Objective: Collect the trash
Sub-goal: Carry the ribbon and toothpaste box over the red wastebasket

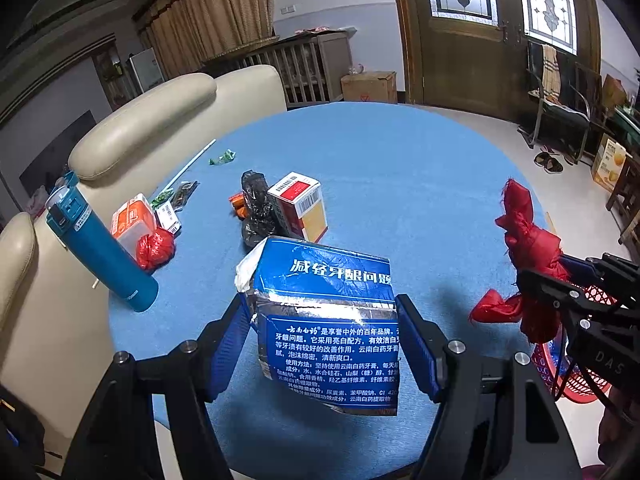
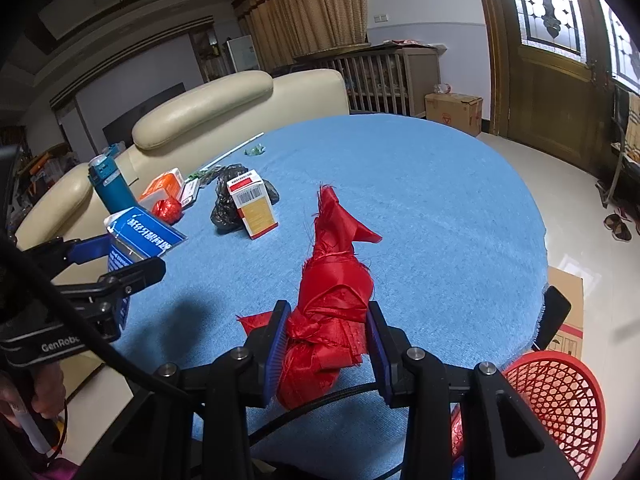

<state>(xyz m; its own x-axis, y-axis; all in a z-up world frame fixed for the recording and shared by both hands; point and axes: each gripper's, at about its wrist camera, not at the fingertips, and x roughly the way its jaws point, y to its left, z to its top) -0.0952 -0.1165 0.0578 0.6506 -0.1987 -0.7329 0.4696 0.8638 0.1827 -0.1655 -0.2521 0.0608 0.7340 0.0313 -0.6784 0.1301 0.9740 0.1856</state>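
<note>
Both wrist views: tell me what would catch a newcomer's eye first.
The crumpled blue toothpaste box clamped in the left tongs fills the near foreground, held above the blue tablecloth. Beside it, the right tongs grip a knotted red cloth bundle, with a red mesh basket just past the table's near right edge.

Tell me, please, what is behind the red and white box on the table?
Behind the red and white box lies a crumpled black plastic bag, touching it. Whatever sits inside or under the bag cannot be seen.

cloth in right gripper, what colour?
Red, shiny and frayed; the cloth is clamped in the right gripper. Clearest in the right wrist view.
</note>
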